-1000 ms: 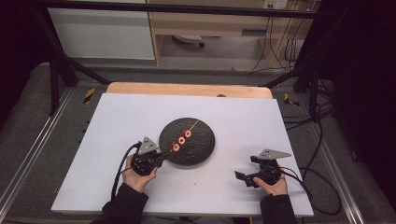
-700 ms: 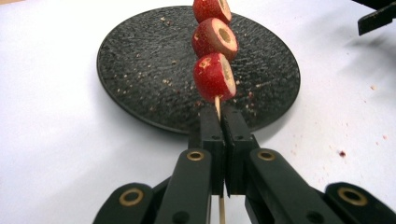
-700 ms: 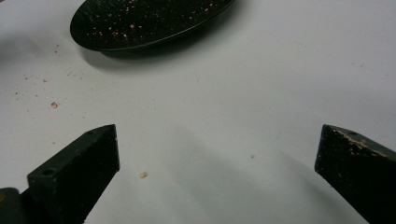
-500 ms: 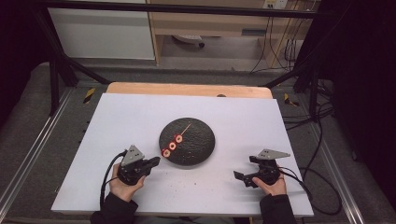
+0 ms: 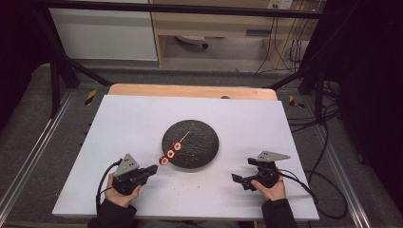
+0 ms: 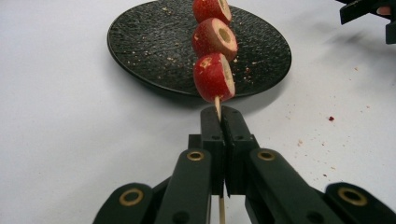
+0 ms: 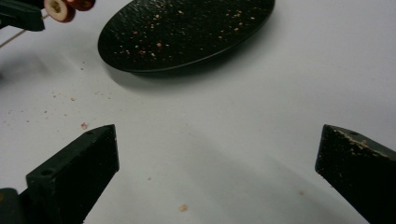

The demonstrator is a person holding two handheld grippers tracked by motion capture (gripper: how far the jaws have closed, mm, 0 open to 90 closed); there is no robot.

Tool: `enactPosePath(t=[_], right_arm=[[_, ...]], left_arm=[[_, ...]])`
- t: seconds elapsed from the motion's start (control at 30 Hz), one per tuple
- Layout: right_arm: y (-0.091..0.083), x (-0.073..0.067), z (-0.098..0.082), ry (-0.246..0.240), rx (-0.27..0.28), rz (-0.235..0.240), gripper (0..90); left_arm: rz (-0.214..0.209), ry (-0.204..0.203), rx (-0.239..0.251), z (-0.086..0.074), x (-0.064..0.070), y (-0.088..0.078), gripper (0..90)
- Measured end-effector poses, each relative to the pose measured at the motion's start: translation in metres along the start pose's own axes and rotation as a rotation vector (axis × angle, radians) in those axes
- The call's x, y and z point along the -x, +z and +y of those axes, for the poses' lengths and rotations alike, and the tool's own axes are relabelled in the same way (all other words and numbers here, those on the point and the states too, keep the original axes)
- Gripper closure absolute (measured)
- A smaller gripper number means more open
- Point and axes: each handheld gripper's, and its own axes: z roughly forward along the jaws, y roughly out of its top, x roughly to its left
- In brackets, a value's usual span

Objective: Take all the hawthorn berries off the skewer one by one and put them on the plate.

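A fruit skewer [image 6: 214,56] clamped in the left gripper [image 6: 219,116] at the rim of a black plate [image 5: 197,147]

No brand, label or writing can be read; the left jaws are pressed together on the wooden stick just below the lowest of three red fruit slices, the skewer slanting up over the plate's near edge; the right gripper [image 5: 244,179] rests on the white table [image 5: 133,118] well apart, beside the plate, its jaws spread wide with nothing between them; crumbs [image 7: 182,207] dot the table.

left tongs [image 5: 151,170]: jaws clamped together | right tongs [image 5: 240,179]: jaws wide apart
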Motion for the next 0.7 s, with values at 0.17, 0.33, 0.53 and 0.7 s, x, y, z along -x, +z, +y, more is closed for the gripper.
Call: enactPosePath(t=[0.17, 0.33, 0.53, 0.7], right_arm=[[0.008, -0.011, 0.006, -0.011, -0.005, 0.022, 0.5], [0.019, -0.024, 0.013, -0.023, -0.005, 0.036, 0.5], [0.032, -0.038, 0.025, -0.017, -0.009, 0.038, 0.7], [0.042, -0.048, 0.036, -0.006, -0.003, 0.046, 1.0]], left_arm=[[-0.003, 0.003, -0.007, -0.001, 0.002, 0.002, 88.3], [-0.006, 0.010, -0.001, -0.001, 0.004, 0.003, 88.3], [-0.005, 0.015, 0.001, -0.001, 0.005, 0.003, 88.3], [-0.010, 0.018, -0.001, -0.002, 0.007, 0.004, 88.3]])
